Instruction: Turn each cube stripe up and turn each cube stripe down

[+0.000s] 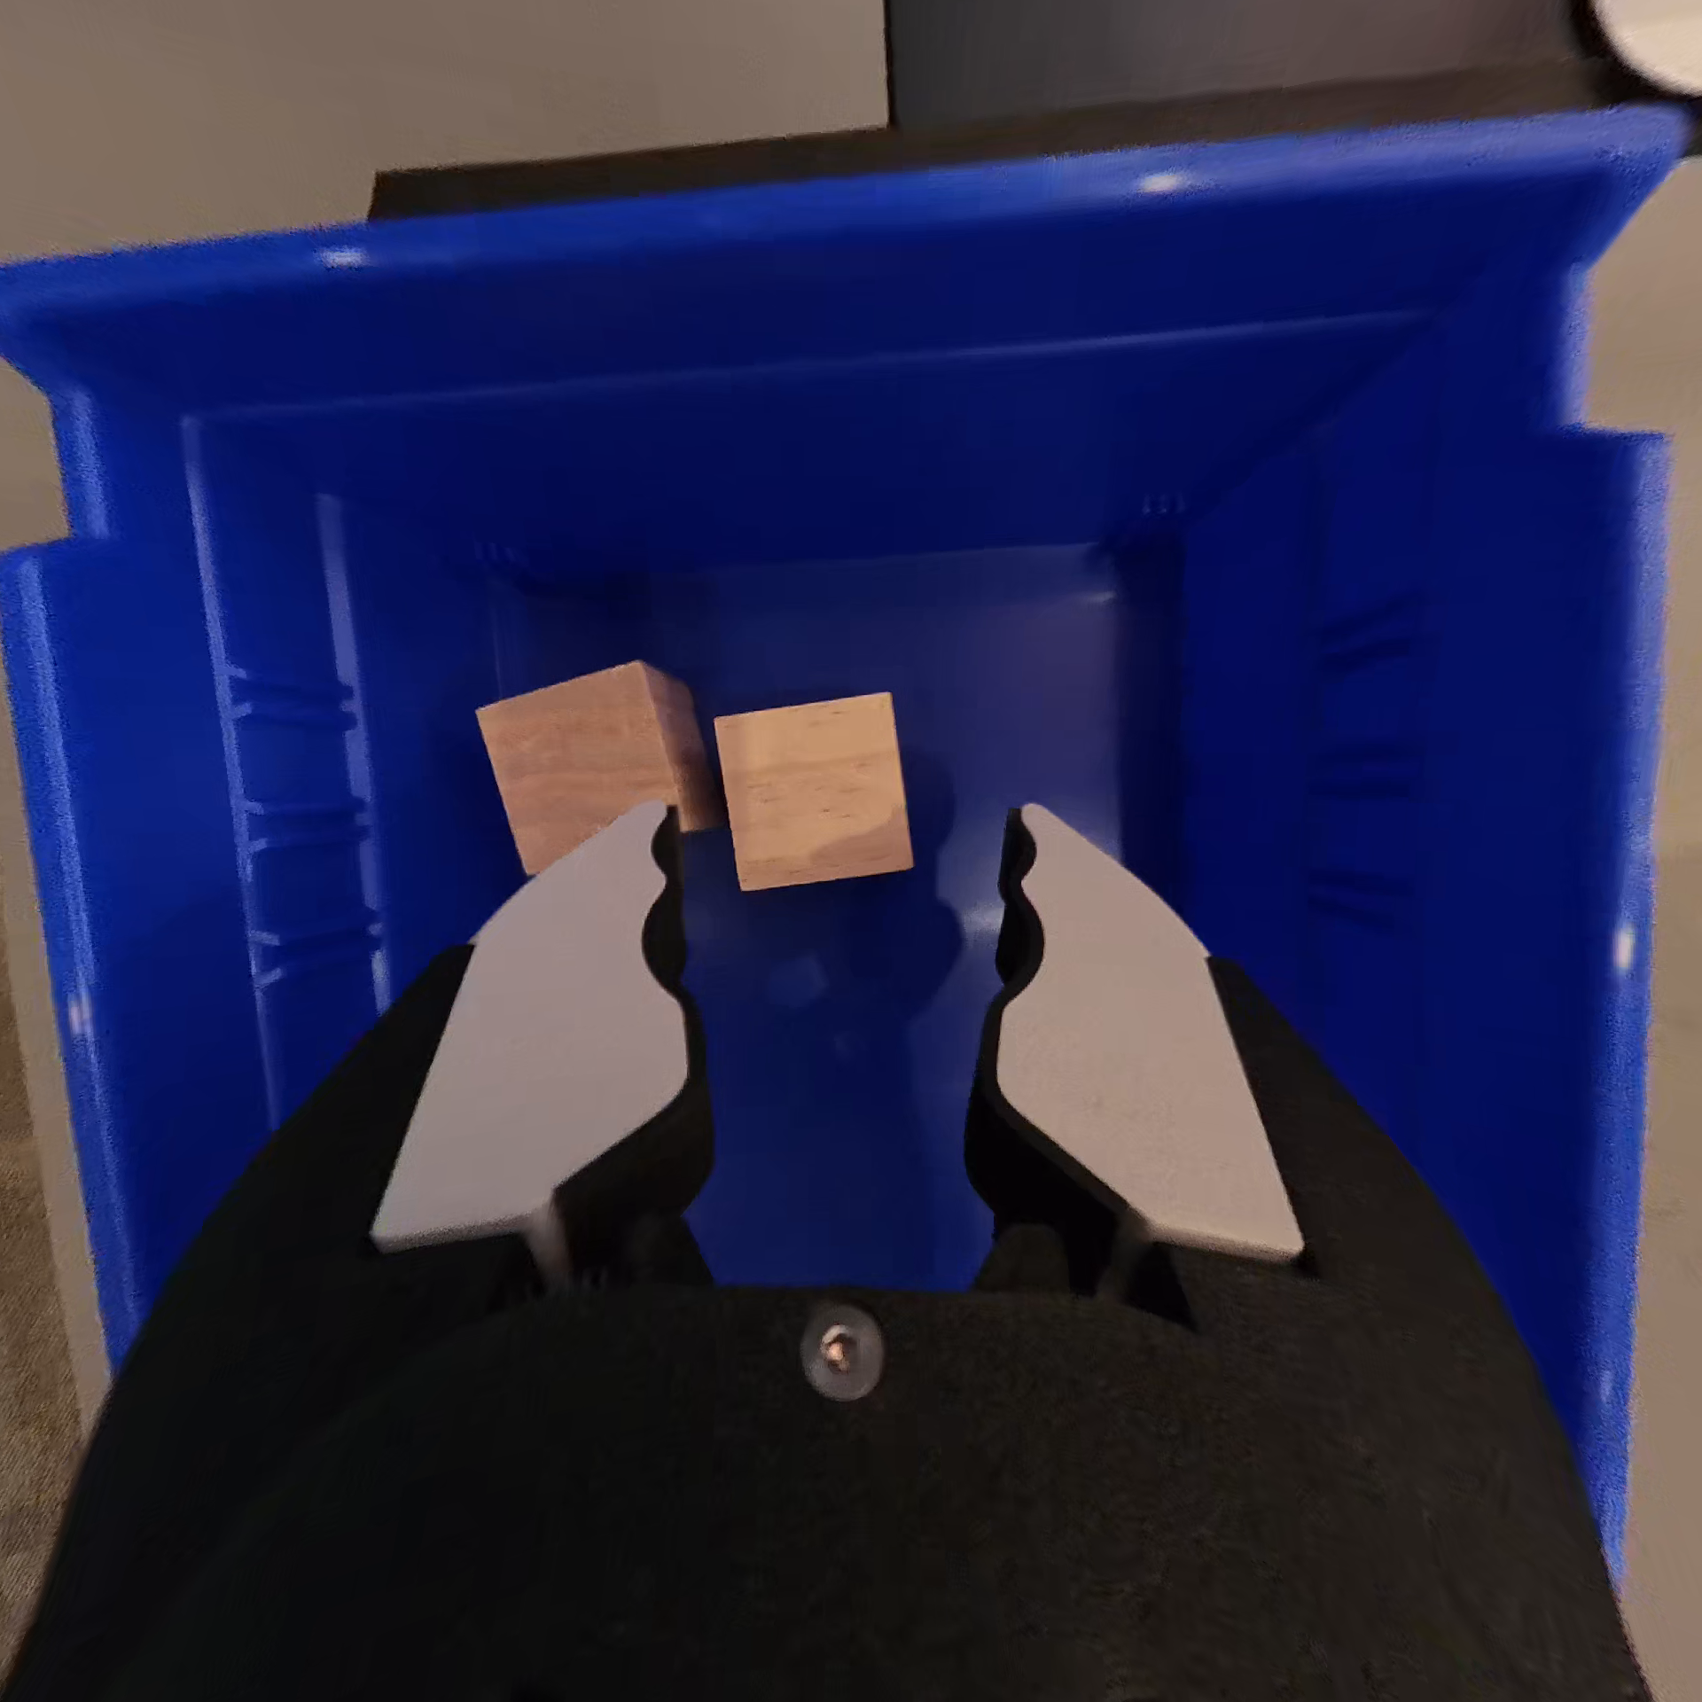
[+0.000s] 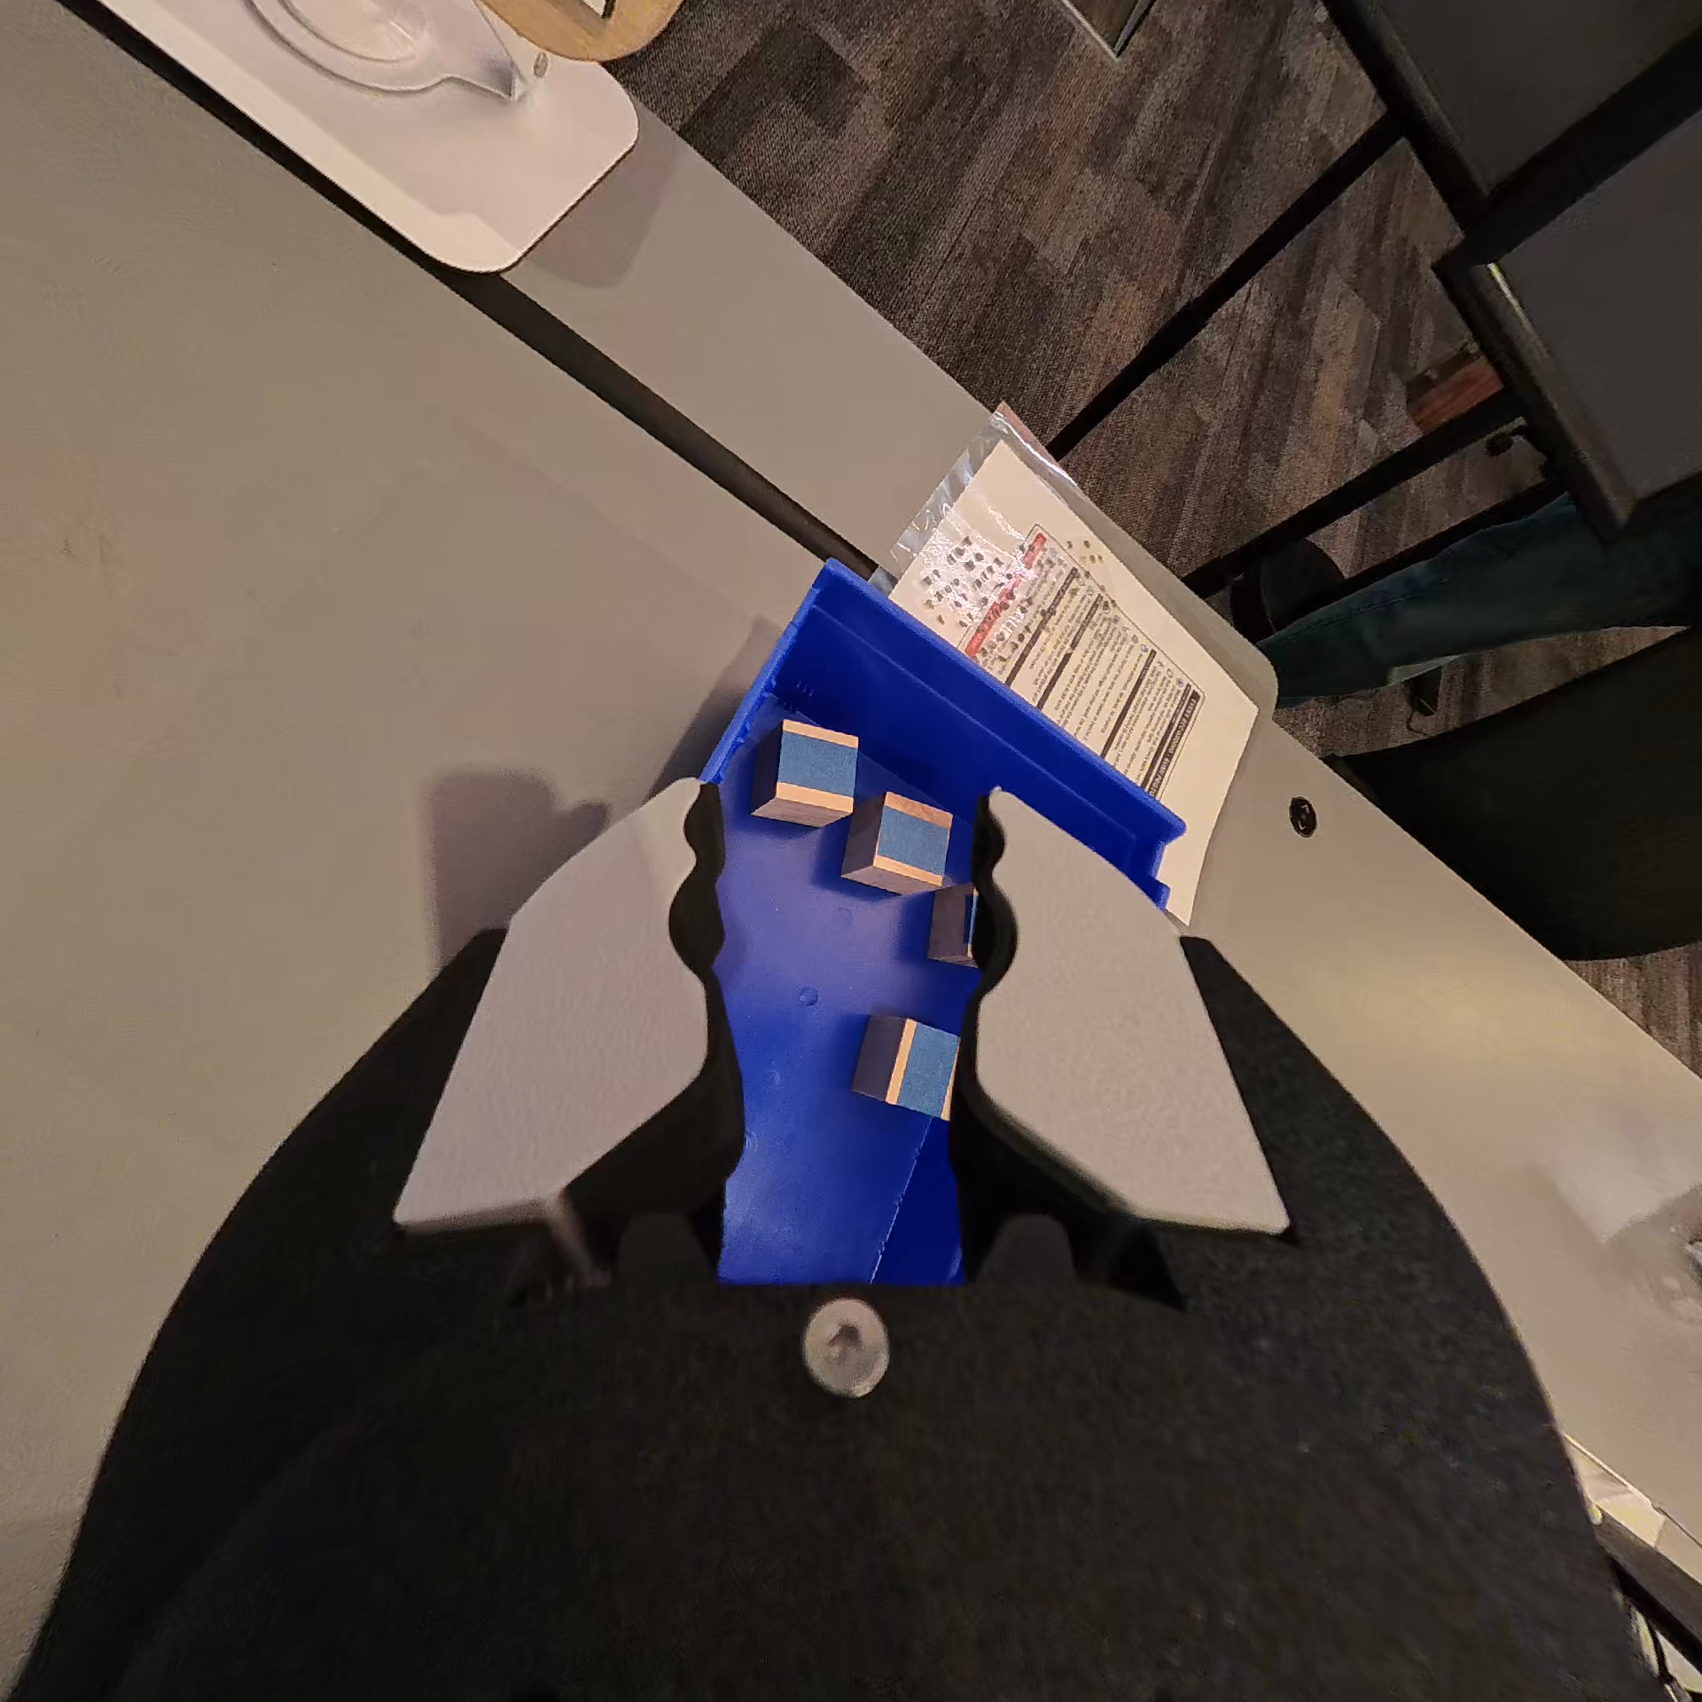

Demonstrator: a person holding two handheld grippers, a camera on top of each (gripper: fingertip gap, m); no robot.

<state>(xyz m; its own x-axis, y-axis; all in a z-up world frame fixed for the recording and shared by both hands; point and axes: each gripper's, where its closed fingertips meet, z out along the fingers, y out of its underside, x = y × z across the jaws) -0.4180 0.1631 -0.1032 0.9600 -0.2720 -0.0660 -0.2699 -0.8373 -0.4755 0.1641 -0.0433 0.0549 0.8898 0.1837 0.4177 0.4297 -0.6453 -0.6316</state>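
Note:
In the left wrist view, two plain wooden cubes lie side by side on the floor of a blue bin (image 1: 921, 442): a darker one (image 1: 589, 755) on the left and a lighter one (image 1: 815, 792) to its right. No stripe shows on either. My left gripper (image 1: 843, 820) is open and empty just in front of them, its left fingertip (image 1: 635, 829) overlapping the darker cube. In the right wrist view, several cubes with a blue stripe facing up lie in a blue bin (image 2: 976, 728): one (image 2: 810, 769) at the far end, one (image 2: 903, 843) beside it, one (image 2: 912, 1068) nearer. My right gripper (image 2: 843, 810) hovers open and empty above them.
The bins stand on a grey table (image 2: 276, 553). A printed sheet in a clear sleeve (image 2: 1087, 635) lies beyond the right-hand bin near the table edge. A white tray (image 2: 414, 147) with a clear item sits at the far left. Dark floor and black furniture legs lie beyond.

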